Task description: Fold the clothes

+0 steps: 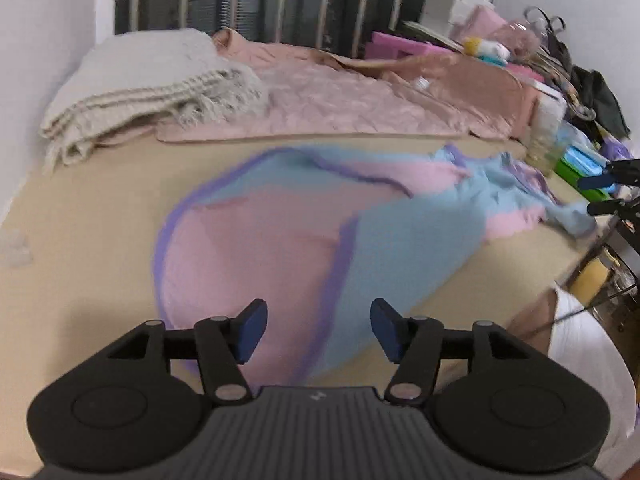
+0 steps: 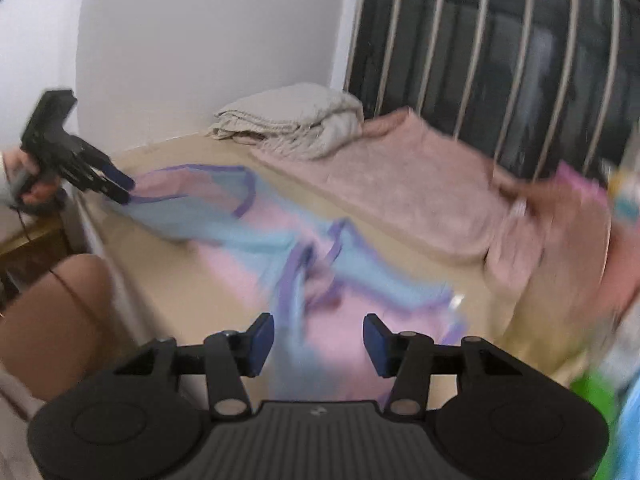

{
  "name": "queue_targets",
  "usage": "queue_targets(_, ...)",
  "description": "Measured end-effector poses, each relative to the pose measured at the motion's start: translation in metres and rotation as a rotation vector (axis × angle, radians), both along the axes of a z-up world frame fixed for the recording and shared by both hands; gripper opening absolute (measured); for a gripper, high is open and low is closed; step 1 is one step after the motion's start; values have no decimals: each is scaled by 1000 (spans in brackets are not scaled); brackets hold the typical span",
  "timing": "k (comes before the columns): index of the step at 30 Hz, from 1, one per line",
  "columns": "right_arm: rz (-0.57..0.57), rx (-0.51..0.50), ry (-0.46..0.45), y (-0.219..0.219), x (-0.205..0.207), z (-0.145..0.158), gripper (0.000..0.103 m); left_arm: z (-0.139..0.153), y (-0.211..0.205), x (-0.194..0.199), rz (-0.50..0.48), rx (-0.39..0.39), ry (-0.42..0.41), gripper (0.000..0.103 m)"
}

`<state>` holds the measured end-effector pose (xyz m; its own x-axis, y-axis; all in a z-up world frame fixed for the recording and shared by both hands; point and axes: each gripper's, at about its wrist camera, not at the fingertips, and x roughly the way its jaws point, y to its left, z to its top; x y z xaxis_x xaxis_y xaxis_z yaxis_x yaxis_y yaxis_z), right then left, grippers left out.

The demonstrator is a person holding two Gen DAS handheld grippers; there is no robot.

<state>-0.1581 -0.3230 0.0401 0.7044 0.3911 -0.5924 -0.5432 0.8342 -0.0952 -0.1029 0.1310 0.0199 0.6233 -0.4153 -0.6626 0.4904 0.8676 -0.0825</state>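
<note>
The left gripper (image 1: pixel 318 330) sits closest to its lens, its blue pads well apart with nothing between them, hovering over the near hem of the garment. The right gripper (image 2: pixel 319 344) is likewise spread and empty, poised above the bunched end of the same cloth.

Largest in view is the bed (image 1: pixel 80 216), its tan sheet bare around the work area. At its far side lie a pink quilt (image 1: pixel 340 104) and a folded cream blanket (image 1: pixel 132 96), both apart from the task piece.

The garment (image 1: pixel 280 232), pastel pink and blue with purple trim, lies spread across the middle of the bed. Its broad hem end is fairly flat near the left gripper, while the narrower end toward the right gripper is rumpled, with loose straps or sleeves twisted over one another; motion blur hides the finer detail.

It looks thin, light and limp, so it will likely drape and slide rather than hold a crease, and a one-point lift would let it sag. The purple-bound edge seems the firmest place to pinch, ideally at two hem corners.

Clutter (image 1: pixel 500 44) crowds the far corner.
</note>
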Motion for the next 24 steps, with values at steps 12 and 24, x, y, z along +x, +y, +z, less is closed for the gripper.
queue_targets(12,29,72,100,-39,-6,-2,4,4,41,12,22,29,25,2)
queue_targets(24,-6,-117,97,-16,18,0,45,27,44,-3,95,24,4,35)
